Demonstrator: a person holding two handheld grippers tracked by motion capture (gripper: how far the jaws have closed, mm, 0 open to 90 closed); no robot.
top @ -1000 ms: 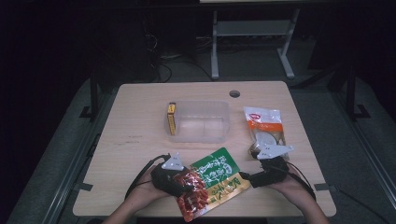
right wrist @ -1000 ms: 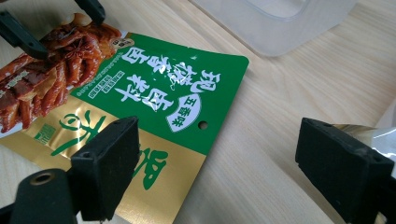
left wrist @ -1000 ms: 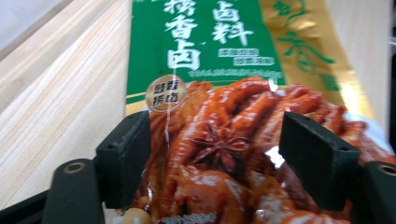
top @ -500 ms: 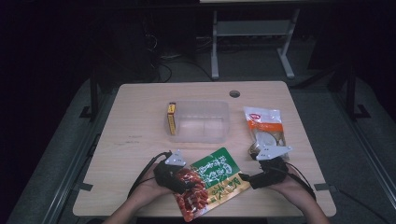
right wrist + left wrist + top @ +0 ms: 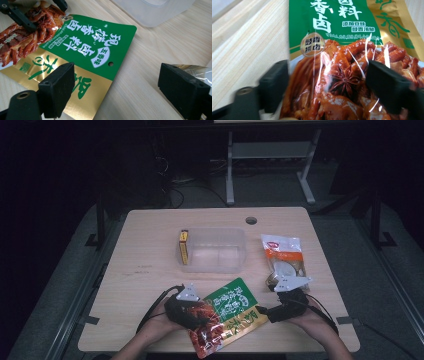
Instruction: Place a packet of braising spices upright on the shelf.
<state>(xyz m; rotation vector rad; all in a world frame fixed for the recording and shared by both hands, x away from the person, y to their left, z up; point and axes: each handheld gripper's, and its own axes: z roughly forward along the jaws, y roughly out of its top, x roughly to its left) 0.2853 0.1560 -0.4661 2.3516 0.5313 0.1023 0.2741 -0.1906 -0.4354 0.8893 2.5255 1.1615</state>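
Note:
A food pouch (image 5: 227, 312) printed green, gold and red lies flat near the table's front edge. My left gripper (image 5: 196, 312) is at its red end. In the left gripper view the pouch (image 5: 342, 50) lies between and under the wide-set jaws of my left gripper (image 5: 329, 75). The jaws have just been closing, and the pads do not clearly press on the pouch. My right gripper (image 5: 267, 312) is at the gold end. In its own view my right gripper (image 5: 116, 82) stands open, one jaw over the pouch's (image 5: 87, 42) gold corner and bare wood between the jaws.
A clear plastic container (image 5: 212, 250) sits mid-table with a yellow box (image 5: 184, 247) upright at its left wall. A white and orange packet (image 5: 282, 252) lies at the right, its foil end (image 5: 197, 70) beside my right jaw. A cable hole (image 5: 251, 220) is near the far edge.

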